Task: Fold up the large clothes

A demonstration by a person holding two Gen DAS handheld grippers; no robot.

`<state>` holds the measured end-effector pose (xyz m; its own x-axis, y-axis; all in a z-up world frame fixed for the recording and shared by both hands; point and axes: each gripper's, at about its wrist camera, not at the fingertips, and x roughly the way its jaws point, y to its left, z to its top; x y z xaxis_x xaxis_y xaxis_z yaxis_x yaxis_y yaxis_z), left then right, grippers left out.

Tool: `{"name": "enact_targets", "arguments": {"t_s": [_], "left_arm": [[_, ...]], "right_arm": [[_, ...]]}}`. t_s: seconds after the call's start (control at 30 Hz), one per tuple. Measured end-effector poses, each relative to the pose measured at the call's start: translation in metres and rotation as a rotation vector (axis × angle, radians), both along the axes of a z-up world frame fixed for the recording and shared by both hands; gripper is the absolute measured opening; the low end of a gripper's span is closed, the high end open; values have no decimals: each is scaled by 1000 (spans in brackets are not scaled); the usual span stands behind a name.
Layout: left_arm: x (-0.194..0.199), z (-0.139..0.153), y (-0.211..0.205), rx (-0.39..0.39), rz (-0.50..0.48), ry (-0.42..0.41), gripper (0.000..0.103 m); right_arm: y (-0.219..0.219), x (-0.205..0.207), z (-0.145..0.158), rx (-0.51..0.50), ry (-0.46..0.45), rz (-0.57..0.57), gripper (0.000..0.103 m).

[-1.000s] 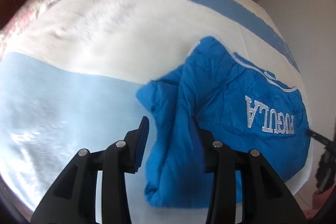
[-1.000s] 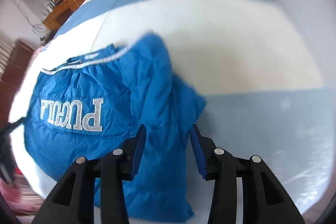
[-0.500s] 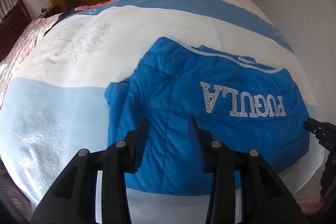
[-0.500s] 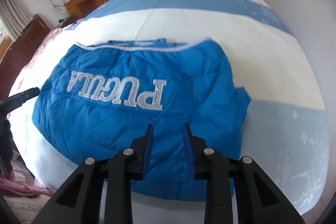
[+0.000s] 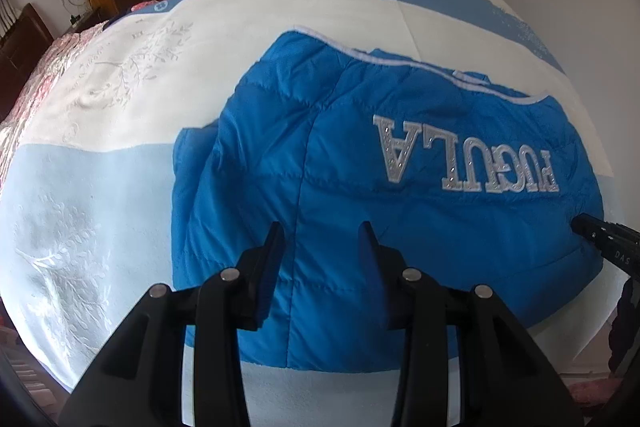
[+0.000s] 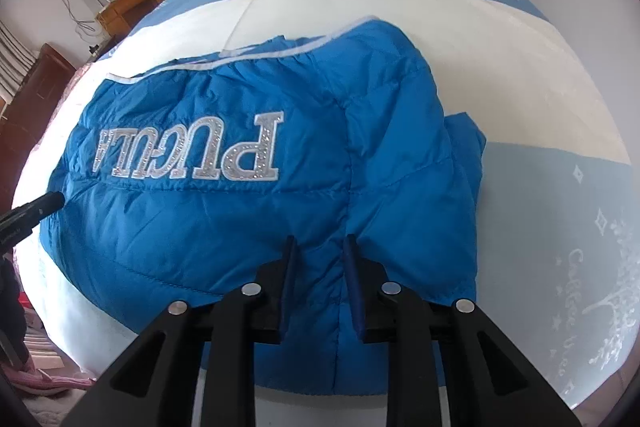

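Blue padded jacket lies folded near the bed's near edge, long axis along that edge, white-trimmed hem toward the far end, lettering upside down. Left gripper stands narrowly open above it; right gripper is closing, fabric between its fingers.

Change over the last second. The left gripper has swung from the bare light-blue band of the bedspread at the jacket's edge to above the blue quilted jacket, its jaws at the same gap. The right gripper has moved from the jacket's bunched edge toward its middle; its jaws are closing, jacket fabric seen between them. The bunched jacket now lies spread flatter, its silver lettering fully exposed.
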<state>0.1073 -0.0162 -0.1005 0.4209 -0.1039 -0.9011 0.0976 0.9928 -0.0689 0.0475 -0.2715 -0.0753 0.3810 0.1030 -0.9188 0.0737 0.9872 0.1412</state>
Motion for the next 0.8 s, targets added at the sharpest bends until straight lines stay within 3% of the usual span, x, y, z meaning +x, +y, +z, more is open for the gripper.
{"name": "enact_targets", "arguments": {"t_s": [0.6,0.8], "left_arm": [[-9,-10,0,12,9,15,38],[-25,5,15,15,54,12,47]], "right_arm": [[-7,-4,-24,46,-25,-11,23],[-10,-5,-24,65,-18,-16,23]]}}
